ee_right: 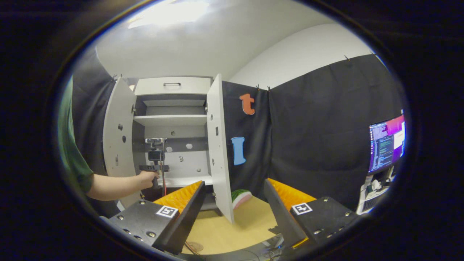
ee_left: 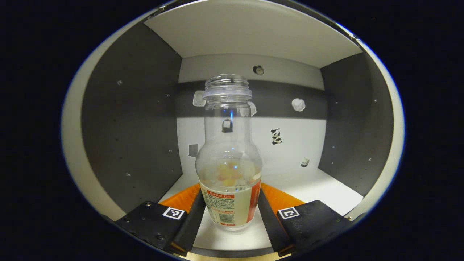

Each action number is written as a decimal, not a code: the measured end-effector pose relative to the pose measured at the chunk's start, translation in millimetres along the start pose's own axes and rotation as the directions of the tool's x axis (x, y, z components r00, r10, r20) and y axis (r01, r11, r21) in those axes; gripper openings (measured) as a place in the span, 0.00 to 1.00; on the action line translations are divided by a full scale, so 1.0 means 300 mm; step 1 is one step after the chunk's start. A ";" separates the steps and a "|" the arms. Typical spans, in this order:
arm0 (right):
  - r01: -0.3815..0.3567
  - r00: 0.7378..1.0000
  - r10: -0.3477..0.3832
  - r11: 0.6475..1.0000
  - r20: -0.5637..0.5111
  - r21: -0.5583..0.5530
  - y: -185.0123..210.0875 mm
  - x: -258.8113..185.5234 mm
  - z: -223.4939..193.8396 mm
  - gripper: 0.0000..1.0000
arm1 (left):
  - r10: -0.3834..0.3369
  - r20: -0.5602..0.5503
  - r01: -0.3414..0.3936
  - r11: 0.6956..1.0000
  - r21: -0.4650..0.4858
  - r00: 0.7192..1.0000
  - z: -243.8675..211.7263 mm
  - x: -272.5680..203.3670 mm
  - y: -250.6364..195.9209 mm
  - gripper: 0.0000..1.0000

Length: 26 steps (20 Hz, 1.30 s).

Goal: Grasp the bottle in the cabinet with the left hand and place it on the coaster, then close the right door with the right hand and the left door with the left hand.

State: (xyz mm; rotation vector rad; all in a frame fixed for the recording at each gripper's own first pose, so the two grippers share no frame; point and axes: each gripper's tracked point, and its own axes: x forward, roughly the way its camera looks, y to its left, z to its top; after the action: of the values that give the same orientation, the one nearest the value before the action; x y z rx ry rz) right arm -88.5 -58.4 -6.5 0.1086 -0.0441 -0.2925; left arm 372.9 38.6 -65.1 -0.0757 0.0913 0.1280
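Left gripper view has the clear plastic bottle (ee_left: 229,159) upright on the cabinet shelf (ee_left: 308,188), capless and near-empty, so likely light, slick and tippy. It stands between the left gripper (ee_left: 230,217) fingers, which flank the labelled base; whether they press, I cannot tell. The right gripper (ee_right: 232,210) hangs wide open before the right door (ee_right: 218,145).

Bottle (ee_left: 230,159) — open shelf (ee_left: 308,188) around

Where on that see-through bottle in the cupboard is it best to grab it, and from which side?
Probably low on the wide labelled body of the bottle, coming straight in from the open front of the cabinet. The bottle stands upright with no cap, so a level squeeze from both sides should keep it from tipping. The left gripper already has a finger on each side there; whether they press is unclear.
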 end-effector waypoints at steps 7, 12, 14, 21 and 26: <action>-0.064 0.997 0.064 0.998 0.045 0.003 0.007 -0.030 0.056 0.98 | -0.089 0.034 0.091 0.994 -0.060 0.995 0.049 -0.355 -0.008 0.79; -0.083 0.996 0.085 0.995 0.041 -0.053 -0.012 0.008 0.030 0.98 | -0.176 0.014 0.176 0.983 -0.045 0.984 -0.081 -0.583 -0.053 0.79; -0.084 0.995 0.086 0.994 0.041 -0.065 -0.013 0.034 0.022 0.98 | -0.206 0.004 0.206 0.978 -0.041 0.979 -0.154 -0.641 -0.064 0.79; -0.159 0.986 0.158 0.987 0.043 0.013 0.087 0.149 -0.057 0.98 | -0.415 0.017 0.415 0.910 -0.001 0.910 -0.560 -0.822 -0.186 0.79; -0.157 0.988 0.157 0.987 -0.008 0.028 0.123 0.248 -0.153 0.98 | -0.576 -0.089 0.580 0.814 0.020 0.812 -0.950 -0.968 -0.307 0.80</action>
State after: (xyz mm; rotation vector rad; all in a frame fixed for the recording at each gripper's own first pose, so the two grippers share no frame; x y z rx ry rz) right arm -4.0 -40.3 -45.8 0.1334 -0.0458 -0.1340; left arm 73.6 -111.6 -314.0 -0.0596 0.1467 -0.4942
